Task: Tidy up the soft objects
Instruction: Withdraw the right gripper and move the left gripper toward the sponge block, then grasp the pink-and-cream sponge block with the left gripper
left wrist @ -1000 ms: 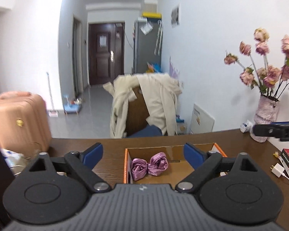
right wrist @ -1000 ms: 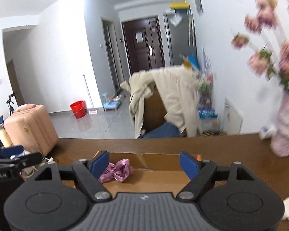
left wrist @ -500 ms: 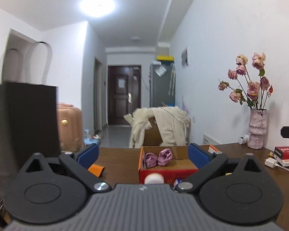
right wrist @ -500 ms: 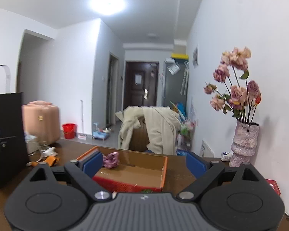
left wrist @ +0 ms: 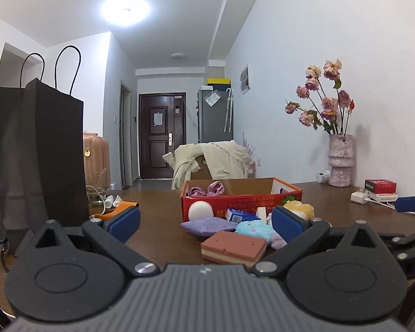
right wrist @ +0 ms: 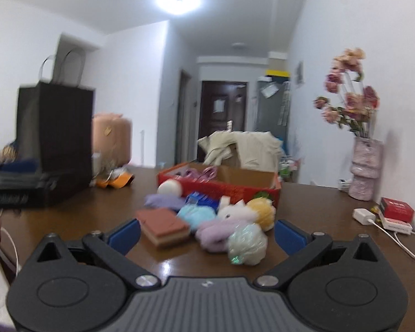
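A red cardboard box (left wrist: 240,200) (right wrist: 221,186) stands on the brown table and holds a purple satin bow (left wrist: 207,188) (right wrist: 204,172). In front of it lies a pile of soft things: a pink layered sponge (left wrist: 233,247) (right wrist: 163,225), a white ball (left wrist: 200,211) (right wrist: 170,187), a purple cloth (left wrist: 206,225), a light blue plush (left wrist: 254,229) (right wrist: 196,213), a yellow pom (left wrist: 298,209) (right wrist: 261,211), a lilac plush (right wrist: 221,229) and a pale mesh puff (right wrist: 246,244). My left gripper (left wrist: 204,225) is open and empty, just short of the pile. My right gripper (right wrist: 207,233) is open and empty, with the pile between its fingers' lines.
A tall black paper bag (left wrist: 38,152) (right wrist: 55,138) stands at the left. A vase of dried roses (left wrist: 340,160) (right wrist: 365,171), a red box (left wrist: 380,186) and a white charger (left wrist: 359,196) sit at the right. An orange object (left wrist: 116,210) lies near the bag.
Both grippers have pulled back and down from over the box. The pile of soft things in front of the box has come into view. Both stay open.
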Tool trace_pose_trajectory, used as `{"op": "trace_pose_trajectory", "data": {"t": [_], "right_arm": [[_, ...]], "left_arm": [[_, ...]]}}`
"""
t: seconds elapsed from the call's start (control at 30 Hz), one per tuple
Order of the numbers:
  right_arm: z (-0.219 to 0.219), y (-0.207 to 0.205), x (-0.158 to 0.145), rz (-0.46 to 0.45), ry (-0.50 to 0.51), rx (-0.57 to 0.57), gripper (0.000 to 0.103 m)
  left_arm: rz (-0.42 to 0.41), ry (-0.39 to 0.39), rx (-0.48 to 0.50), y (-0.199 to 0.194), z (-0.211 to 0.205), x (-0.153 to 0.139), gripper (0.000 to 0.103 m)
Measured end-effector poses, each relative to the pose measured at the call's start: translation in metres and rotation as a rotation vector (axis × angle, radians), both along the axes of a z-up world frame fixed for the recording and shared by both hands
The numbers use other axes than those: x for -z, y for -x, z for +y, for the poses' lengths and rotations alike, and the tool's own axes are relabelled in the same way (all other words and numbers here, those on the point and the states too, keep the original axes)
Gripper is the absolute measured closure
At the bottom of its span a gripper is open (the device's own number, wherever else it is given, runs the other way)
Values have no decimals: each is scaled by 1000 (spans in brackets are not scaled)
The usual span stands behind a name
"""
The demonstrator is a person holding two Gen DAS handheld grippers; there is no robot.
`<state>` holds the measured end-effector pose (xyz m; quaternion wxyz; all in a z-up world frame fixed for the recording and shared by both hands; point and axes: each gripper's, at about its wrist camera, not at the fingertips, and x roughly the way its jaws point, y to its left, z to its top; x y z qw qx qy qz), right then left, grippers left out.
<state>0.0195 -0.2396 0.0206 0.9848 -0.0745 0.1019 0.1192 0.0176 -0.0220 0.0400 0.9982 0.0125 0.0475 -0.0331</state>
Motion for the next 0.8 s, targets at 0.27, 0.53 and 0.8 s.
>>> {"op": "trace_pose_trajectory", "data": {"t": [0.27, 0.53, 0.8], "right_arm": [[-9, -4, 0, 10, -67, 20, 0], [1, -35, 20, 128, -114, 2, 5], [14, -92, 34, 271, -223, -33, 30]], "left_arm": [[51, 19, 21, -11, 3, 10, 0], [184, 58, 42, -56, 14, 28, 0], [294, 81, 114, -132, 25, 36, 20]]}}
